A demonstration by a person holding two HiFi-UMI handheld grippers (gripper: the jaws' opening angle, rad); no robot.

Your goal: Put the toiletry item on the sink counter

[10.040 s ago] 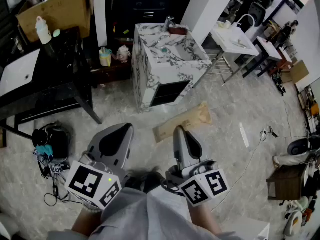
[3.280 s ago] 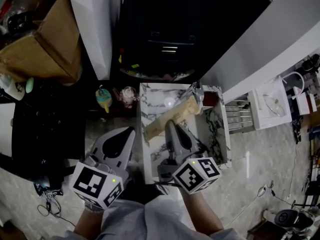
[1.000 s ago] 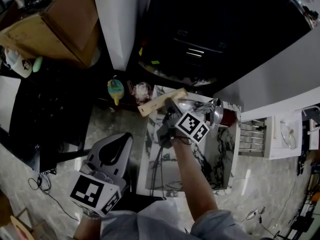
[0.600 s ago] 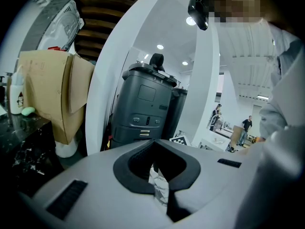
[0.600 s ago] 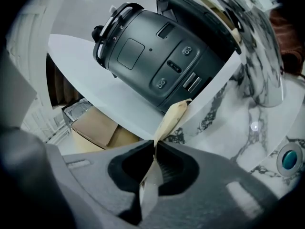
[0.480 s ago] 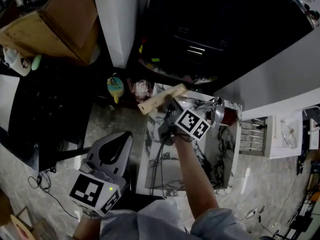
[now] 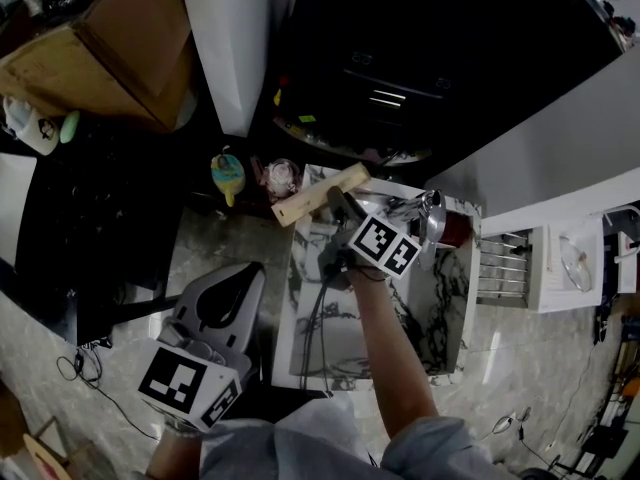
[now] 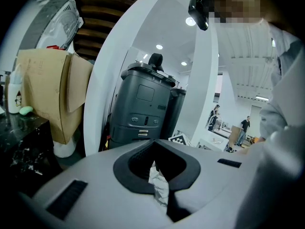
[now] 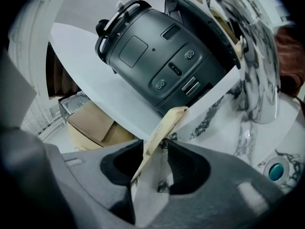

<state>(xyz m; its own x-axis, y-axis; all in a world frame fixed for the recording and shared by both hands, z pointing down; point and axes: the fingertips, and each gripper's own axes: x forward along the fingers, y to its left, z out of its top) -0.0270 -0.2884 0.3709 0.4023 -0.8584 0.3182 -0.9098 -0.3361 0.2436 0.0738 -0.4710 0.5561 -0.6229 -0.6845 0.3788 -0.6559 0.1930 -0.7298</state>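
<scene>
The toiletry item is a long tan paper packet (image 7: 310, 196). It lies slanted over the far left corner of the marble sink counter (image 7: 284, 313), its left end past the edge. My right gripper (image 7: 337, 206) reaches out to that corner. Its jaws are opening, and in the right gripper view the packet (image 9: 164, 124) stands between them with gaps beside it. The right gripper (image 9: 155, 151) is close to the chrome faucet (image 9: 257, 80). My left gripper (image 7: 243, 276) hangs low at the left of the sink, shut and empty (image 8: 159, 194).
A dark grey machine (image 7: 400, 68) stands behind the sink. The faucet (image 7: 432, 218) and a dark red cup (image 7: 458, 230) are at the counter's back right. A small toy (image 7: 228, 173) and a jar (image 7: 283, 178) sit left of the sink. A cardboard box (image 7: 100, 48) is far left.
The person walked up to the sink with the packet in the right gripper and stretched it to the far left corner. In the last second that gripper edged slightly right; the left one stayed.
</scene>
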